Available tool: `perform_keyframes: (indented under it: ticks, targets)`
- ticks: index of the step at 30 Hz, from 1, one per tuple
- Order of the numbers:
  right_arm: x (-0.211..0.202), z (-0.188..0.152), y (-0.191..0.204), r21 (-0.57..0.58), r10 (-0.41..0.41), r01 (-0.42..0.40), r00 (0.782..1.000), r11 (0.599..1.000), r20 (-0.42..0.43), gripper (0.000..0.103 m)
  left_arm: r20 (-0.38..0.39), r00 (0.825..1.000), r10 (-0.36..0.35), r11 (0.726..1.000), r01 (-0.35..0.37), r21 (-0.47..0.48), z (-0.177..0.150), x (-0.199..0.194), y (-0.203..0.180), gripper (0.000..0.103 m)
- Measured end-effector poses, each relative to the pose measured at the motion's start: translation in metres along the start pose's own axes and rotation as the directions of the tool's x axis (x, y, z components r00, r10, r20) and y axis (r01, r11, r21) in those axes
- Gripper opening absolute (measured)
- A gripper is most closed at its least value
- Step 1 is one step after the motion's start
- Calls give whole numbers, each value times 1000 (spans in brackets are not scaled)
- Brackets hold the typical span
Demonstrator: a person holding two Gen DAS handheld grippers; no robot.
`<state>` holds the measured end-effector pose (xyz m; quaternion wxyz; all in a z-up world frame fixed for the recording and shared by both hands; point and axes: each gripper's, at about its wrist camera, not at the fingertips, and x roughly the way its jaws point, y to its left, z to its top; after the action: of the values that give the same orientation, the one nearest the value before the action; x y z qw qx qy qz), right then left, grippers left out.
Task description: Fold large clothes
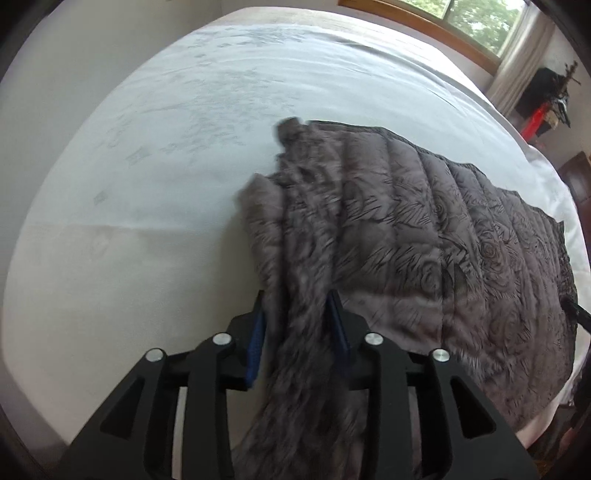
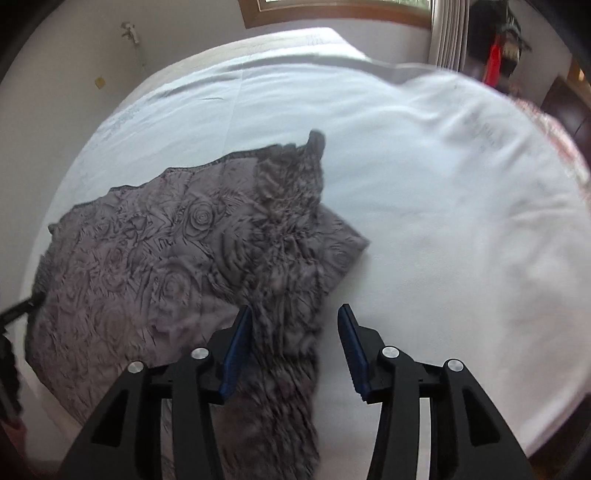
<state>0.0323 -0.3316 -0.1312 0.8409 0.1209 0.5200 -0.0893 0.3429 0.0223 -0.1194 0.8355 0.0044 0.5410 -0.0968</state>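
A grey quilted garment with a rose pattern (image 1: 424, 236) lies on a white bed, partly folded; it also shows in the right wrist view (image 2: 177, 251). My left gripper (image 1: 297, 325) is shut on a bunched edge of the garment that hangs between its blue pads. My right gripper (image 2: 295, 332) is open; a strip of the garment (image 2: 284, 332) lies against its left pad and there is a gap to the right pad. A tip of the other gripper shows at the garment's edge (image 1: 576, 312) and again in the right wrist view (image 2: 18, 308).
The white bedsheet (image 1: 184, 147) spreads around the garment, with more of it on the right wrist view's right side (image 2: 461, 221). A wood-framed window (image 1: 461, 26) and a curtain (image 1: 517, 62) stand beyond the bed. Dark and red items (image 1: 543, 110) sit at the far right.
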Motion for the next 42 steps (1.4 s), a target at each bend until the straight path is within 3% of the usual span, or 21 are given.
perform_keyframes:
  ticks: [4, 10, 15, 23, 37, 42]
  targets:
    - [-28, -15, 17, -45, -10, 12, 999, 999, 30, 42, 58, 995, 79, 995, -81, 49, -17, -35, -9, 33]
    - [-42, -32, 50, -111, 2, 4, 998, 994, 55, 35, 95, 994, 63, 994, -71, 85, -44, -57, -46, 33]
    - [-30, -38, 45, -124, -18, 19, 1000, 992, 9, 30, 56, 998, 33, 994, -38, 99, -53, -39, -53, 33]
    - [5, -57, 46, -128, -59, 58, 998, 990, -6, 30, 54, 997, 60, 986, -68, 153, -66, -7, -57, 36]
    - [12, -62, 52, -113, -90, 91, 996, 989, 13, 30, 48, 998, 42, 988, -49, 146, -67, 3, -56, 36]
    - [3, -55, 51, -81, -75, 74, 997, 994, -16, 30, 27, 999, 28, 990, -32, 140, -68, 2, -54, 36]
